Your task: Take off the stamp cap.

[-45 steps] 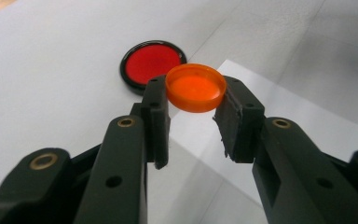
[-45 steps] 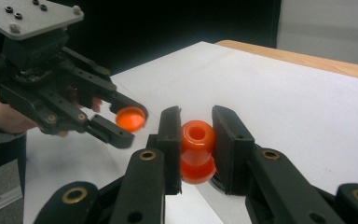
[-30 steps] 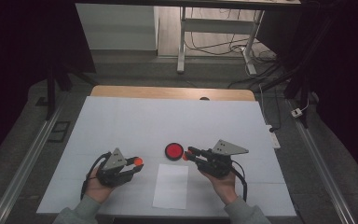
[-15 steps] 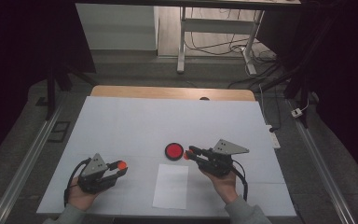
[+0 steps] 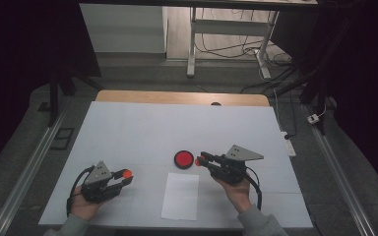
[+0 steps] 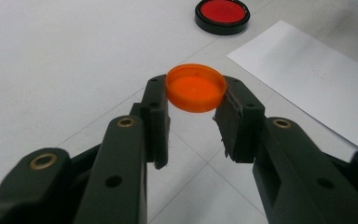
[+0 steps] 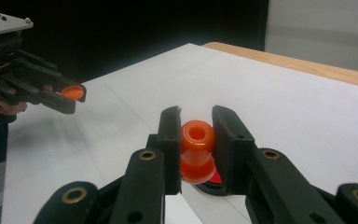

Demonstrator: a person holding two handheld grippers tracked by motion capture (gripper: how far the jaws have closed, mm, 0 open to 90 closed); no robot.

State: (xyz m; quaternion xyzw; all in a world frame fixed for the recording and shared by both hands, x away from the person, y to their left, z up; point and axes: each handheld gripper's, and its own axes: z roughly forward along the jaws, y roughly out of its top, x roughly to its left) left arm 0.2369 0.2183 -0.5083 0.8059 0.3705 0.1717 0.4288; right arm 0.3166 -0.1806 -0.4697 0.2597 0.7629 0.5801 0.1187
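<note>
My left gripper point(image 5: 126, 177) sits near the table's front left, shut on a flat orange cap point(image 5: 126, 173) that it holds level by the rim. From the left gripper view the cap point(image 6: 196, 87) is pinched between both pads point(image 6: 156, 105). My right gripper point(image 5: 198, 160) is at centre right, shut on an orange spool-shaped piece point(image 7: 197, 149) just right of and over the edge of a round red pad in a black case point(image 5: 183, 159). The pad point(image 6: 222, 11) lies ahead of the left gripper. A white paper sheet point(image 5: 180, 195) lies flat between the two hands.
The white table top point(image 5: 177, 123) stretches back to a wooden strip point(image 5: 182, 97) at its far edge. Metal rails run along both sides. Beyond are a desk frame and floor cables. In the right gripper view the left gripper point(image 7: 72, 93) is at far left.
My left hand has carried the orange cap leftward, away from the paper and the red pad, then nearly stopped. The right hand has stayed where it was.
</note>
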